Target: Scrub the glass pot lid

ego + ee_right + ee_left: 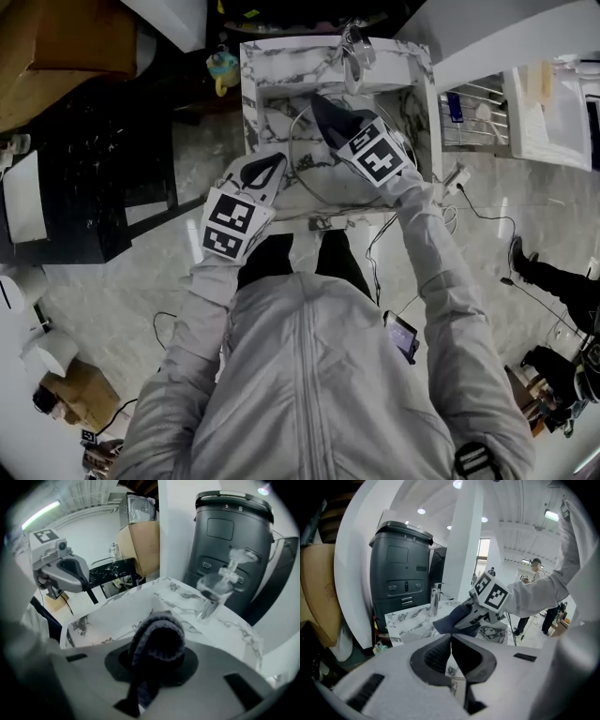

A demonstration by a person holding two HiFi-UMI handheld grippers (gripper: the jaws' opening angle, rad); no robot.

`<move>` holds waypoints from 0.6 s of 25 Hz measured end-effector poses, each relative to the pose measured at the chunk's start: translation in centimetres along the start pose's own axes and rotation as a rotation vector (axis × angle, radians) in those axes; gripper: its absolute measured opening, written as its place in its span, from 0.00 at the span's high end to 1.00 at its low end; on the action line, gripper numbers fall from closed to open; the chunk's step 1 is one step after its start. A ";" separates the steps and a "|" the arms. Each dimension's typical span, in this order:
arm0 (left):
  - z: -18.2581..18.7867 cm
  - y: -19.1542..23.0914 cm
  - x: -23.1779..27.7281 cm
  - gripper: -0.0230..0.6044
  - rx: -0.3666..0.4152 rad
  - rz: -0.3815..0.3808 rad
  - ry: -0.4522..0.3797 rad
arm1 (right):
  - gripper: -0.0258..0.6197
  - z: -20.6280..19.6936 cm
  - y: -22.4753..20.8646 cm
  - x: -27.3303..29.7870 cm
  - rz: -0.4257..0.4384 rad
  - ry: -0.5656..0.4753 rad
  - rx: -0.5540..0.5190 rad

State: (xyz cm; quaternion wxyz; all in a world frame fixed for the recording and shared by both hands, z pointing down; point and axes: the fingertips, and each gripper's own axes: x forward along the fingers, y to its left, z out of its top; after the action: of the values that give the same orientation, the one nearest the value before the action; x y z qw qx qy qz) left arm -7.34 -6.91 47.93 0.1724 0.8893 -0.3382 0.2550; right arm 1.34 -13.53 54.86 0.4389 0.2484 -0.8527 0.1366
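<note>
The glass pot lid (pixel 328 180) is a clear disc held over the marble sink (pixel 267 58). My left gripper (pixel 281 161) is shut on its near-left rim; in the left gripper view the jaws of that gripper (pixel 451 641) meet on a thin glass edge (pixel 453 673). My right gripper (pixel 333 127) is shut on a dark knit cloth (pixel 326 114) and reaches over the far part of the lid. The cloth (pixel 157 639) bulges out of the right gripper (pixel 157 657). From the left gripper view the cloth (pixel 452 621) hangs just beyond my jaws.
A chrome faucet (pixel 354 47) stands at the sink's back edge. A tall black bin (pixel 401 573) is behind the sink. A dish rack (pixel 478 112) lies to the right, a black table (pixel 84 187) to the left. Cables run across the floor (pixel 487 220).
</note>
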 end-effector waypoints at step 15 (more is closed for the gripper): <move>14.6 -5.3 -2.4 0.92 0.287 -0.007 -0.283 | 0.86 1.3 -0.3 -20.0 -0.235 -0.256 0.038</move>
State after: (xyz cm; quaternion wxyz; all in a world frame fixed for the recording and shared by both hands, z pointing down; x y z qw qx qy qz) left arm -0.28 -8.93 34.00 -0.0046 0.9329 -0.3162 0.1724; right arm 10.48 -8.31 37.75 0.3347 0.3700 -0.8640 0.0675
